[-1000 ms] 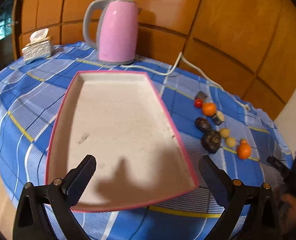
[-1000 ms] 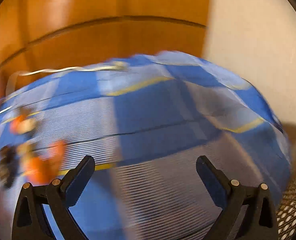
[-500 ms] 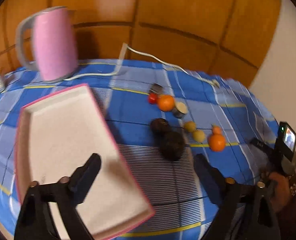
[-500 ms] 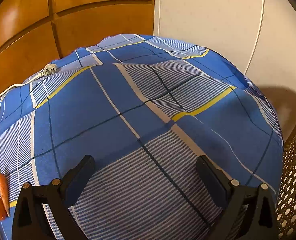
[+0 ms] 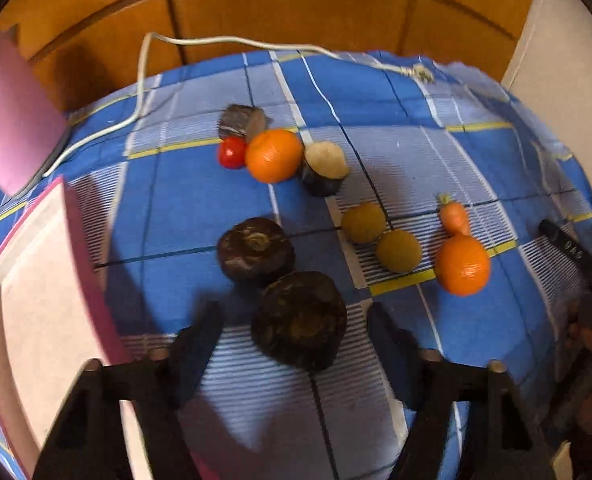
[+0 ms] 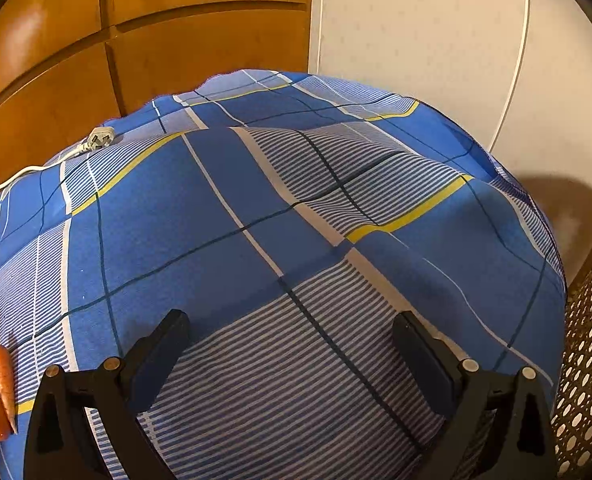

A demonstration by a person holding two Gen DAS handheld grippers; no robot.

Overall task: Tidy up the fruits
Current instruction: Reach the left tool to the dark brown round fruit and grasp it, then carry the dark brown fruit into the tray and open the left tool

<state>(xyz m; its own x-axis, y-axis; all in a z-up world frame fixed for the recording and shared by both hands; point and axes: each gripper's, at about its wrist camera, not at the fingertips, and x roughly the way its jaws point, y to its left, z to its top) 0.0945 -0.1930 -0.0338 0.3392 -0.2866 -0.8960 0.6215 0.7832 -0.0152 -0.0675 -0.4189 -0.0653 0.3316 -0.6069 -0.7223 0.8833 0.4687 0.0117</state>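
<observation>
The left gripper (image 5: 296, 344) has its fingers spread wide, with a big dark brown bumpy fruit (image 5: 299, 320) between them, not squeezed. A second dark round fruit (image 5: 255, 250) touches it just behind. Farther back sit a small red tomato (image 5: 231, 153), a round orange (image 5: 273, 155) and a dark cut fruit with a pale top (image 5: 324, 168). To the right lie two round green-yellow fruits (image 5: 380, 236), a small carrot (image 5: 454, 218) and another orange (image 5: 462, 265).

A pink-rimmed flat tray (image 5: 43, 280) lies to the left, near a pink kettle (image 5: 11, 116) with a white cord (image 5: 143, 80).

The right gripper (image 6: 289, 344) is spread wide too, holding nothing, over the blue checked cloth (image 6: 199, 216) on the counter. Wooden panels (image 6: 175, 36) and a white wall (image 6: 416, 32) stand behind.
</observation>
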